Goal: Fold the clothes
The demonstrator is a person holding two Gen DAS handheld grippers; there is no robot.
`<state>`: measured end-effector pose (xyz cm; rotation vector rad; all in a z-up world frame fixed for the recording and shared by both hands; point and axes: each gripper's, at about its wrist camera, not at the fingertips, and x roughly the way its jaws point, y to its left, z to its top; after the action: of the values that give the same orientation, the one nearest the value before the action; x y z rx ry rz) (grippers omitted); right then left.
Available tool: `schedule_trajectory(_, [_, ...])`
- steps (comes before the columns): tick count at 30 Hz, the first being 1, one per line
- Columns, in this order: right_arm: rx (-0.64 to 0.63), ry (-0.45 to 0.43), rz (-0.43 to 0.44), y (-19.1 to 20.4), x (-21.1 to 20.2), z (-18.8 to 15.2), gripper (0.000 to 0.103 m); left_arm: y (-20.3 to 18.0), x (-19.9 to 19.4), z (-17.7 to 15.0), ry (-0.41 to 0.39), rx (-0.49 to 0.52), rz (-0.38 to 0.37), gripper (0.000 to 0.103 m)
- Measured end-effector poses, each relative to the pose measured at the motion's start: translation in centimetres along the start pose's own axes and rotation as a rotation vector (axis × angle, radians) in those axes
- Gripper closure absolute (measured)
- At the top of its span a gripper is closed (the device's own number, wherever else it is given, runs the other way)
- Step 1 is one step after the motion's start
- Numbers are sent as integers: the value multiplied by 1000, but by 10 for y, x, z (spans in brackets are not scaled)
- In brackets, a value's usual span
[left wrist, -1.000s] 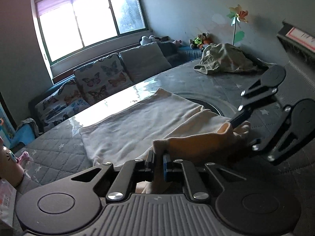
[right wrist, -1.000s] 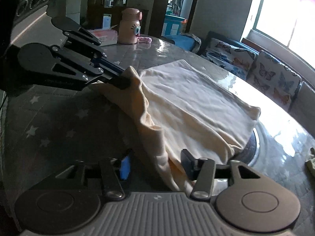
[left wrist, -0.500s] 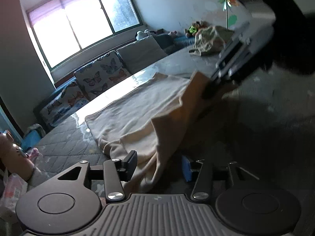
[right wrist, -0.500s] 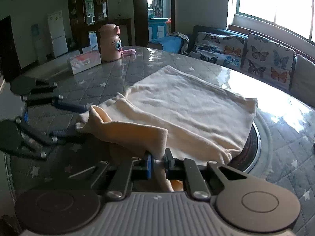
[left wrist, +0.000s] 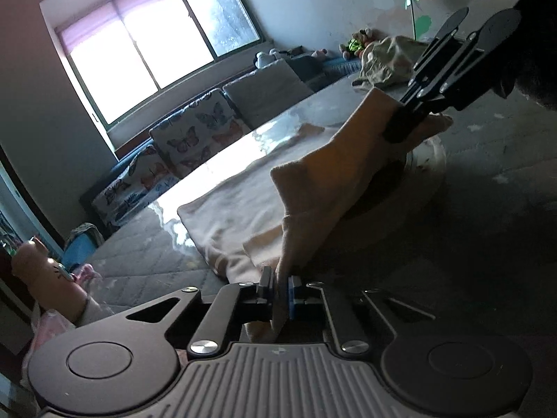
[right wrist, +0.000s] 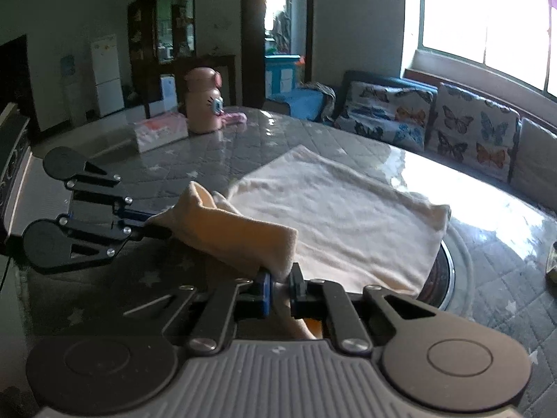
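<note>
Both grippers are clamped on the near edge of the cream garment, which lies on the quilted table: left gripper closing, right gripper pinching. The fold is starting; next, likely carry the edge across evenly

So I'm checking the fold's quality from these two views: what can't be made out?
- Cloth near edge, left wrist view: hidden behind the left claw.
- Cloth's underside where lifted, both views: in shadow.
- Table near side, right wrist view: too dark, cut off by the right claw body.
- Garment type: not readable.
</note>
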<state>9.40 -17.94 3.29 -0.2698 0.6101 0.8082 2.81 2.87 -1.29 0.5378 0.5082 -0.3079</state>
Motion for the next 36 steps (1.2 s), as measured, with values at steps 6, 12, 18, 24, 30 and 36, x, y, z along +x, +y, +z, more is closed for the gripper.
schedule_trajectory(6, [-41,1,70,22,-43,-10,94,-11,-45,-1,19,22,-40,95])
schedule_trajectory(12, [-46,7,133,46,-87,-21,94,-26,-101,-4,13,16,-79,94])
schedule_trajectory(18, [-58,9,131,51,-102,-14,94,-25,-114,6,-18,21,-49,94])
schedule_trajectory(24, [-15,-3,105,24,-84,14,94,2,-79,30,-52,-21,-8,94])
schedule_trajectory(30, [26,15,55,-19,-35,44,94,36,-10,52,-19,-55,1,94])
schedule_trajectory(36, [105,98,0,-57,39,45,94,61,68,54,79,-120,-19,94])
